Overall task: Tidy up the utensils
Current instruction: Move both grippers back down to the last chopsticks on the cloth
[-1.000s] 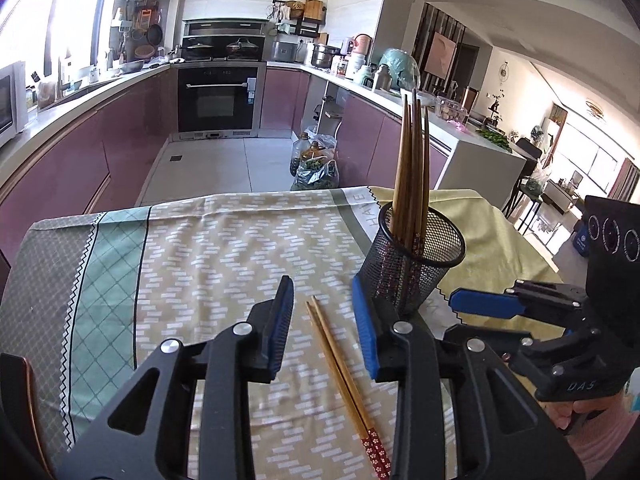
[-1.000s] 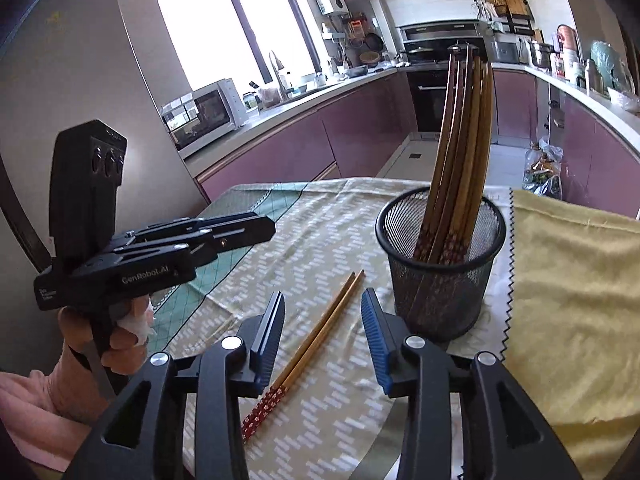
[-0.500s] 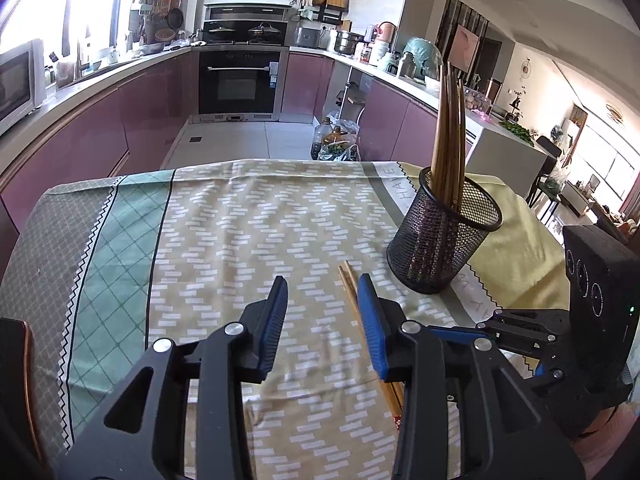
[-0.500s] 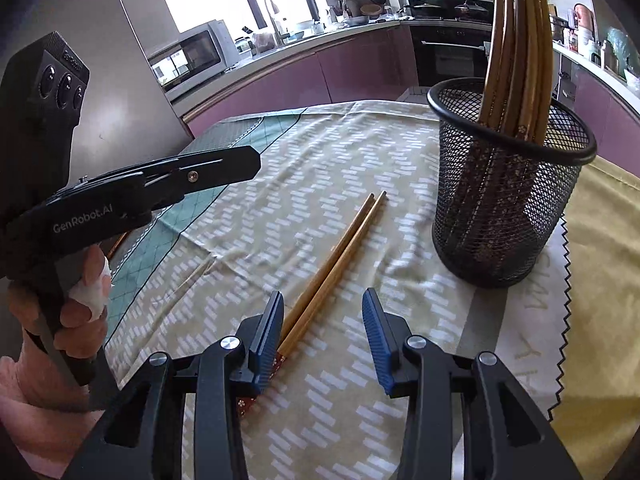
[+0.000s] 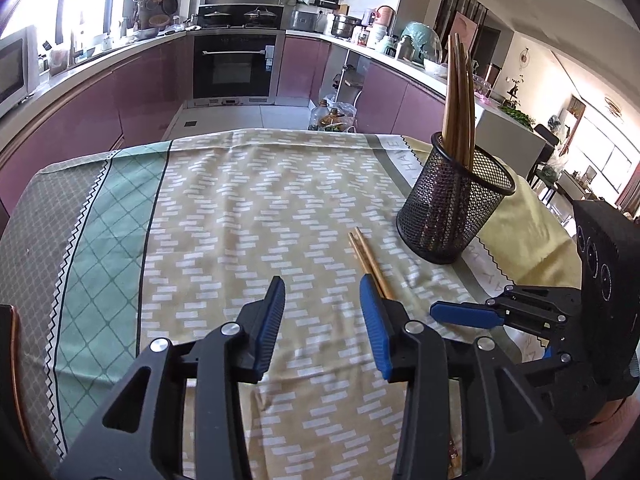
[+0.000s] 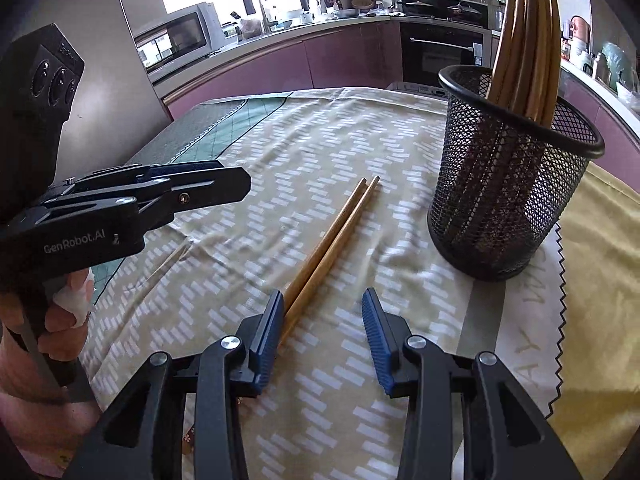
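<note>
Two chopsticks [image 6: 332, 240] beside right hand-held gripper [image 6: 323, 312], seemingly untouched

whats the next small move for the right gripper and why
Probably shift the right gripper slightly left and lower it to straddle the loose chopsticks. It is open and empty, and the pair lies flat on the tablecloth against its left finger, outside the mesh holder.

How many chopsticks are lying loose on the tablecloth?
2: the loose chopsticks lie side by side on the tablecloth, left of the mesh holder. Their near ends are hidden behind the right hand-held gripper.
</note>
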Motion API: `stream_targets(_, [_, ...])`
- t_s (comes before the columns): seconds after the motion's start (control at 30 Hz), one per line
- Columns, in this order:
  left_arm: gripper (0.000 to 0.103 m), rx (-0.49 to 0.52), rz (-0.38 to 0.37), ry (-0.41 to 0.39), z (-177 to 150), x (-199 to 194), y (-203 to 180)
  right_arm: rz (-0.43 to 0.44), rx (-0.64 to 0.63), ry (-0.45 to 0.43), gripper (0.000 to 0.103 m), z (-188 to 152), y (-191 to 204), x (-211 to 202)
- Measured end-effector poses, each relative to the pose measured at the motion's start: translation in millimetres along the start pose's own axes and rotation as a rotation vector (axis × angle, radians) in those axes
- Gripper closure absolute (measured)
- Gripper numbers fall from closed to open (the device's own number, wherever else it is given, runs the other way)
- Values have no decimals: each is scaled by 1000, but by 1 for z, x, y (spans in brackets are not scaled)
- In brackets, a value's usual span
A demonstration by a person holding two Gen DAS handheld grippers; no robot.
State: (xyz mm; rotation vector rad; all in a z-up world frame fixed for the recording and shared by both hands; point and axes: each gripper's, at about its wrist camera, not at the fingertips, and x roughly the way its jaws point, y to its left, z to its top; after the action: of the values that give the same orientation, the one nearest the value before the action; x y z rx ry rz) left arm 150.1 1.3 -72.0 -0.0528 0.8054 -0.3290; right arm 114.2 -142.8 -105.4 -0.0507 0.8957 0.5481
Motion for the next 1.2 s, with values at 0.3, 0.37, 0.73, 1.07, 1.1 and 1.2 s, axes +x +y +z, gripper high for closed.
stream_targets(0.3, [63, 67, -22, 46, -8, 8, -15, 2, 0, 19, 70, -4, -9, -4])
stream_targets(0.37, [62, 89, -33, 62, -11, 11, -20, 4, 7, 24, 71, -3, -13, -5])
stream_targets(0.73, [63, 215, -65, 142, -28, 26, -50, 14, 24, 52, 71, -6, -28, -11])
stream_targets(1.07, [72, 203, -27, 168, -26, 39, -53, -9, 9, 48, 74, 6, -29, 0])
stream_targets(1.1, [72, 200, -25, 170, -25, 40, -52, -12, 9, 48, 74, 8, -29, 2])
stream_targets(1.2, [72, 192, -23, 173, -19, 46, -50, -29, 1, 46, 77, 12, -27, 5])
